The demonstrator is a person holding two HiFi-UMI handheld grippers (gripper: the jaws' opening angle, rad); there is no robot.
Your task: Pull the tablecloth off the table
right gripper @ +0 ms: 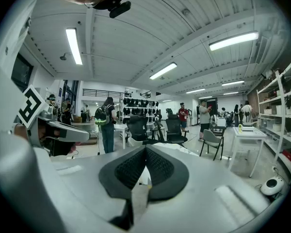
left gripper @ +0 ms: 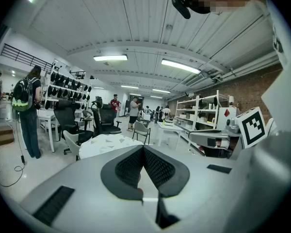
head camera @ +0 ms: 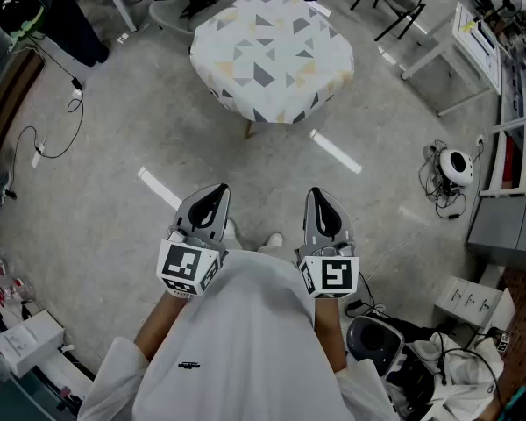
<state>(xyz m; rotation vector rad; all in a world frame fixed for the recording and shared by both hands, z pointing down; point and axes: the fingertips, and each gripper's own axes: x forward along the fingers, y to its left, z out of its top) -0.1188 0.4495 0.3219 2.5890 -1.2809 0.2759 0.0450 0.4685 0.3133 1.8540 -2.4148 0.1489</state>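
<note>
Head view alone shows whole tablecloth draped over table, gripper views – left gripper, right gripper closed, empty

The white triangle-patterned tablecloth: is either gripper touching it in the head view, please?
No, the left gripper and right gripper are by the person, with floor between them and the white triangle-patterned tablecloth.

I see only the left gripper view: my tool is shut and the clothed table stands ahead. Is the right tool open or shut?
Observer: The right tool is shut, nothing in it.
Operator: Does the cloth cover all sides?
Observer: It drapes over the near and side edges; one leg shows below.
Operator: Does the right tool touch it?
Observer: No; floor lies between the cloth and both tools.
</note>
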